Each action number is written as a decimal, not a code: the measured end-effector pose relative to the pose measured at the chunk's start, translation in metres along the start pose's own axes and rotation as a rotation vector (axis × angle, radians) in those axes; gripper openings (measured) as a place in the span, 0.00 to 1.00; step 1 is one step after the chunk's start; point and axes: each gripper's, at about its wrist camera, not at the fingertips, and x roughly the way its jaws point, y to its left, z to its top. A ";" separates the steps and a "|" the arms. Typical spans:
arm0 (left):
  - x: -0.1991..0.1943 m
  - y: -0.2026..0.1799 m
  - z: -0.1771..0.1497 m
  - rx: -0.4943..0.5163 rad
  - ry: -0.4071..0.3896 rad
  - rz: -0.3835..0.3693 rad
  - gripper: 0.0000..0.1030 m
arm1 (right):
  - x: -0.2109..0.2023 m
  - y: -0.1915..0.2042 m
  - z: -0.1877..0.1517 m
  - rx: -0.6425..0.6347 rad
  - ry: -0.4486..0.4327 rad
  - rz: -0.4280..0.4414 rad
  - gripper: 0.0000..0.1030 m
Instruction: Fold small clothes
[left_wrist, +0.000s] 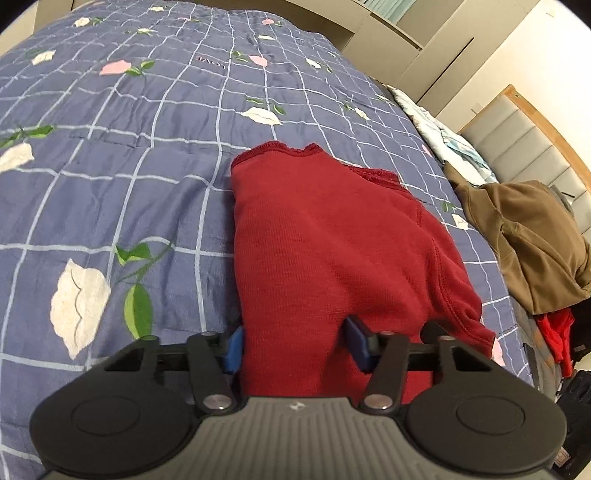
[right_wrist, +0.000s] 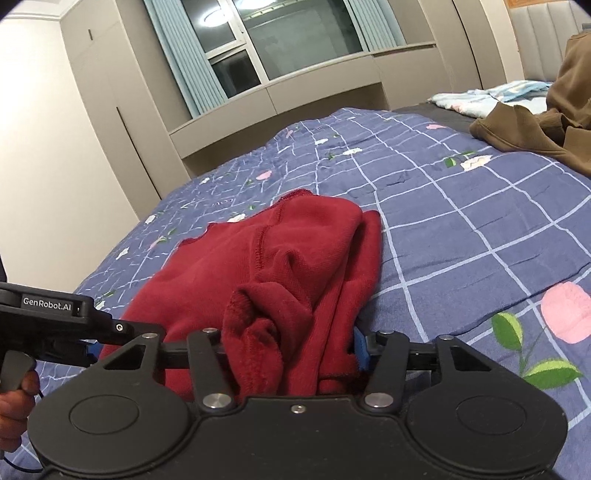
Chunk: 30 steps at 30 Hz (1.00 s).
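Red garment (left_wrist: 332, 258): deep crimson, plain knit. Quilt (left_wrist: 129, 155): slate blue, pale grid lines, white and pink flowers with green leaves. Hoodie (left_wrist: 528, 240): olive brown. Left tool (left_wrist: 295, 350): black frame, blue pads (left_wrist: 233, 349). Curtains (right_wrist: 181, 59): light blue.

A blue checked quilt (left_wrist: 155, 155) with flowers covers the bed. A brown jacket (left_wrist: 528, 240) lies near its edge. Curtains (right_wrist: 184, 62) frame a window (right_wrist: 280, 40).
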 end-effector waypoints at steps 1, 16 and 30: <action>-0.002 -0.004 0.002 0.012 0.001 0.015 0.47 | 0.000 0.001 0.001 0.006 0.004 -0.001 0.47; -0.081 -0.046 0.012 0.213 -0.126 0.142 0.26 | -0.035 0.068 0.028 -0.095 -0.084 0.022 0.32; -0.188 0.031 -0.008 0.137 -0.219 0.249 0.27 | -0.056 0.193 -0.007 -0.220 -0.104 0.156 0.32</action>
